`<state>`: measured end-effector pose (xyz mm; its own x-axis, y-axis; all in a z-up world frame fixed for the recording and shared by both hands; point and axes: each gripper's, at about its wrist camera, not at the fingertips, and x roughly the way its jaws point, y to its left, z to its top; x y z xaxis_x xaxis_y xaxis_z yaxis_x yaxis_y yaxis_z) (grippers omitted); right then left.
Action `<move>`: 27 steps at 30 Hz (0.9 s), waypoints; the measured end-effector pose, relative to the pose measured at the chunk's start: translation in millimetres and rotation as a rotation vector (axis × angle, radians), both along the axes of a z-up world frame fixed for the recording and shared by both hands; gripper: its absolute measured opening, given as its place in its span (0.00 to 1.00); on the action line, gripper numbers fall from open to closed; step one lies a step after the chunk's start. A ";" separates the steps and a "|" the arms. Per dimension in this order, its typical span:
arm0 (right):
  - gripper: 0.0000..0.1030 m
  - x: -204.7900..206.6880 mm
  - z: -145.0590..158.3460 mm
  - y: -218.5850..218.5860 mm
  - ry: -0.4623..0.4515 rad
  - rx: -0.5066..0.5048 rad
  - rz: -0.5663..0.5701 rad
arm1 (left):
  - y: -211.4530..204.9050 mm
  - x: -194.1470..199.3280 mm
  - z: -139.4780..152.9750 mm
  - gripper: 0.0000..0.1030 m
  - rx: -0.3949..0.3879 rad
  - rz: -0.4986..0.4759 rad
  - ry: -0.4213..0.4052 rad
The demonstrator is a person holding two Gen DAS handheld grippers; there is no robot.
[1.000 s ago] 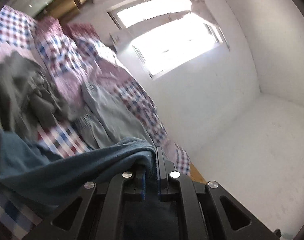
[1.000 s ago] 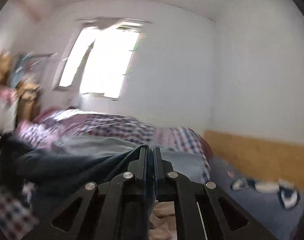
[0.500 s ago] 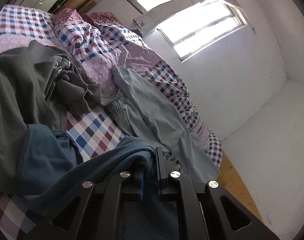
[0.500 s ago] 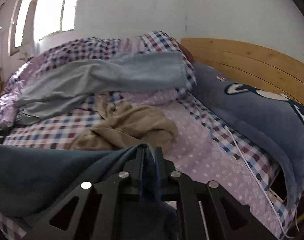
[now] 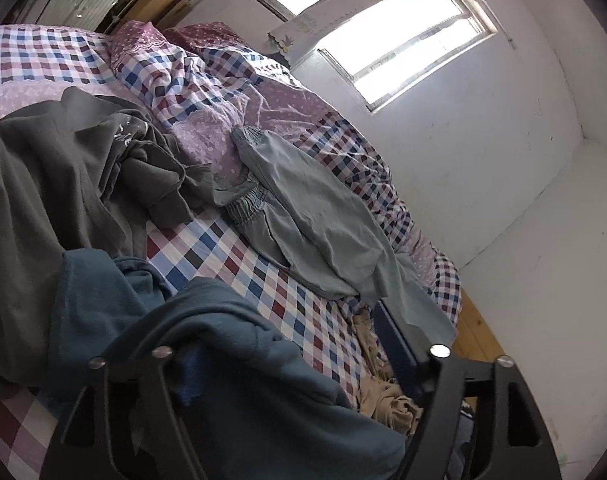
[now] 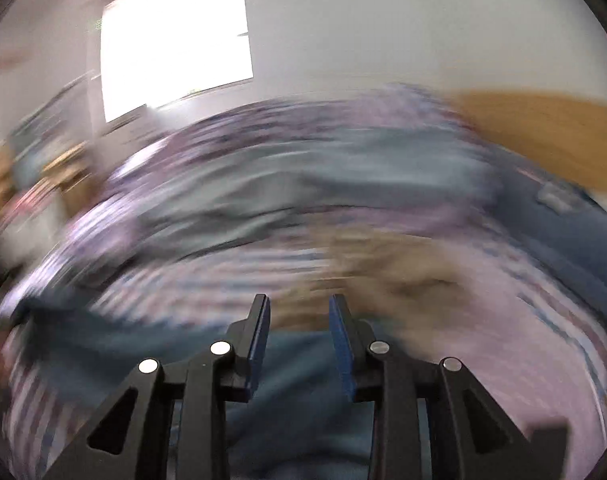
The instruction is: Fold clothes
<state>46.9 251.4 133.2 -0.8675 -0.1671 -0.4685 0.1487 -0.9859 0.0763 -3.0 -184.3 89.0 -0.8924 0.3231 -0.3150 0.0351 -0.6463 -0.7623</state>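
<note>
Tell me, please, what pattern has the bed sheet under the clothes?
The bed sheet is checked in blue, dark red and white; the left wrist view shows it best.

A bright window (image 5: 379, 36) is set in the white wall (image 5: 483, 152) beyond a bed (image 5: 231, 264) with checked bedding, a wooden headboard (image 6: 543, 132) at its far right.

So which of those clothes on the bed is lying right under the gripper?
The teal-blue garment, draped over the open left gripper; the dark grey and pale grey-green ones lie farther off.
</note>
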 end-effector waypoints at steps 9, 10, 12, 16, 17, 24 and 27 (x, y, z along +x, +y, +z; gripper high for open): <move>0.32 12.9 -70.6 -154.5 -0.196 0.322 0.568 | 19.8 -8.8 -4.7 0.81 -0.046 -0.097 -0.056; 0.32 11.7 -76.3 -157.9 -0.208 0.343 0.570 | 22.8 -9.3 -5.0 0.81 -0.054 -0.114 -0.063; 0.32 10.4 -85.3 -162.0 -0.212 0.381 0.564 | 29.7 -8.7 -5.8 0.81 -0.073 -0.146 -0.076; 0.30 6.0 -92.7 -166.4 -0.204 0.440 0.535 | 42.3 -3.0 -7.2 0.81 -0.111 -0.201 -0.092; 0.29 2.7 -91.1 -167.4 -0.199 0.448 0.519 | 45.0 -0.4 -7.0 0.81 -0.115 -0.214 -0.092; 0.07 -44.2 -63.9 -138.8 -0.072 0.289 0.160 | 56.0 13.1 -6.7 0.81 -0.151 -0.301 -0.073; 0.03 -61.0 -58.1 -101.8 -0.077 0.192 -0.054 | 57.9 9.9 -18.2 0.81 -0.135 -0.323 -0.115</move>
<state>-14.0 149.6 75.1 -0.8331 -0.0222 -0.5527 0.0959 -0.9898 -0.1049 6.9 -126.4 70.8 -0.7075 0.5309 -0.4665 -0.1062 -0.7325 -0.6725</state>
